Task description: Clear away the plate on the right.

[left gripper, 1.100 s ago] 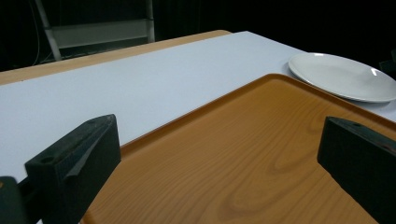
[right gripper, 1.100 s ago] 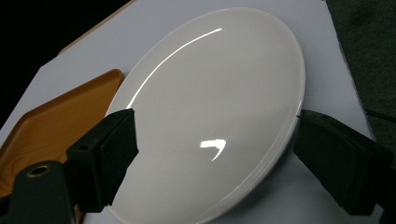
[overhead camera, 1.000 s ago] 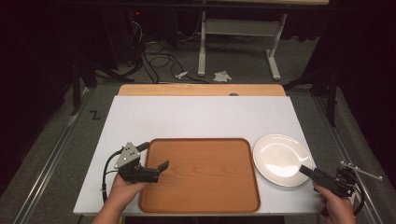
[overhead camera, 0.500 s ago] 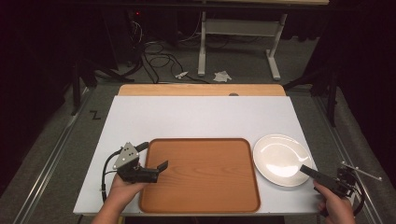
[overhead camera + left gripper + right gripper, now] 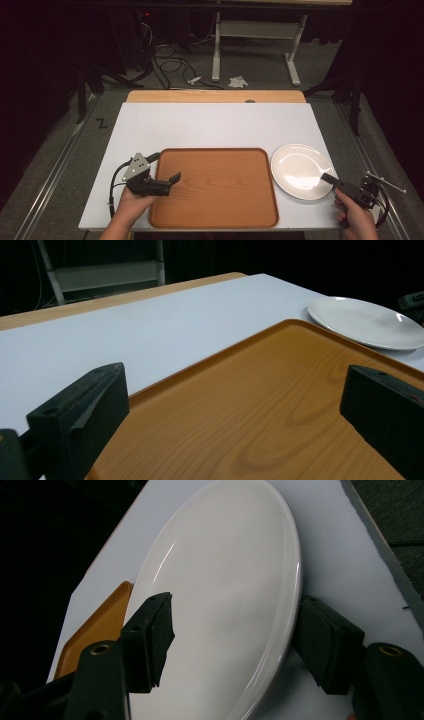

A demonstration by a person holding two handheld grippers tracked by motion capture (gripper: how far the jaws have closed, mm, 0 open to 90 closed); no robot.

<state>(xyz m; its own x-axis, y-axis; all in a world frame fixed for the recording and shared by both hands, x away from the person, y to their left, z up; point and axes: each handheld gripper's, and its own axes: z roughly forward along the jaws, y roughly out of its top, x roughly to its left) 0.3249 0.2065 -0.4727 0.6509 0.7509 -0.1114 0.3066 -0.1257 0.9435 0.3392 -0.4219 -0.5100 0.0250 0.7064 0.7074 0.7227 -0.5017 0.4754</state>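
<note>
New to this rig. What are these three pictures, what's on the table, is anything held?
There is no robot: a person holds a two-jaw tool in each hand. The high view looks down from above the table; the other two come from cameras riding on each tool, looking along its black jaws.

On the white table lie a wooden tray and, to its right, a white plate.

The left tool is open, its jaws over the tray's left edge and holding nothing. The right tool is open too, with one jaw over the plate and one outside its near rim. It straddles the rim, and nothing is gripped yet.

Glossy white plate, wood-grain tray
</note>
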